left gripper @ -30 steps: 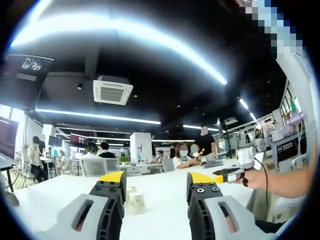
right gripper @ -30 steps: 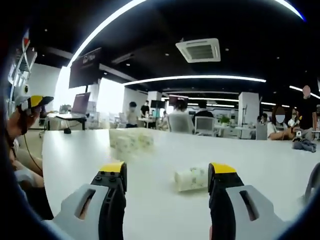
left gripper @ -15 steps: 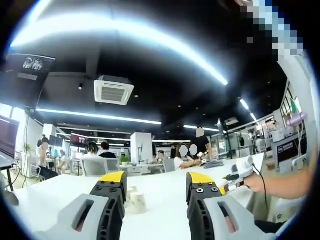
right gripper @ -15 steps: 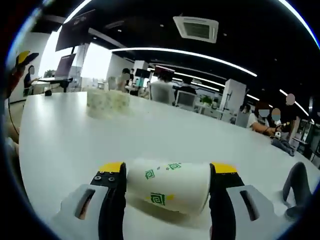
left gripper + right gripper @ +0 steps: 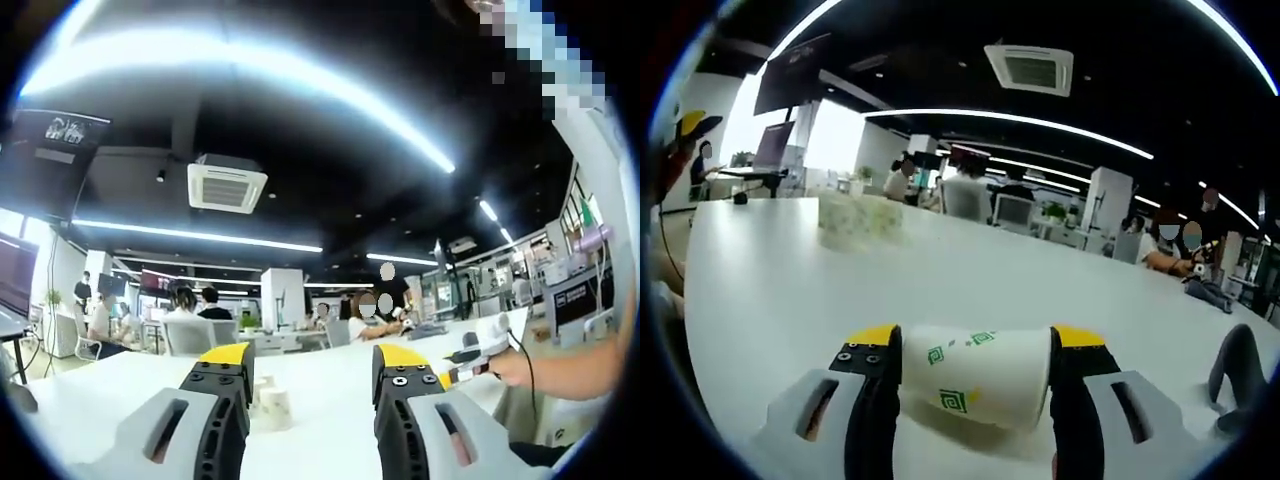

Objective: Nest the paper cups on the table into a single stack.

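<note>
**Paper cups on white table: one gripped, others standing apart**

Right gripper (image 5: 975,345): seen in the right gripper view with both jaws rising from 6 o'clock. A paper cup (image 5: 975,378), white with green square marks, is lying on its side between the jaws and is clamped by them, each yellow-tipped jaw being pressed against one end of it. The cup is held just above the white table (image 5: 770,290).

A pale, blurred group of cups (image 5: 862,215) is seen standing on the table toward 11 o'clock, well apart from the held cup; their count cannot be told.

Left gripper (image 5: 311,360): seen in the left gripper view with jaws spread apart and nothing held between them. Upside-down cups (image 5: 270,405) are seen on the table just beside the left jaw, partly hidden by it.

A hand (image 5: 520,365) holding the other gripper is seen at 3 o'clock in the left gripper view. Seated people and desks are seen beyond the table, blurred.
</note>
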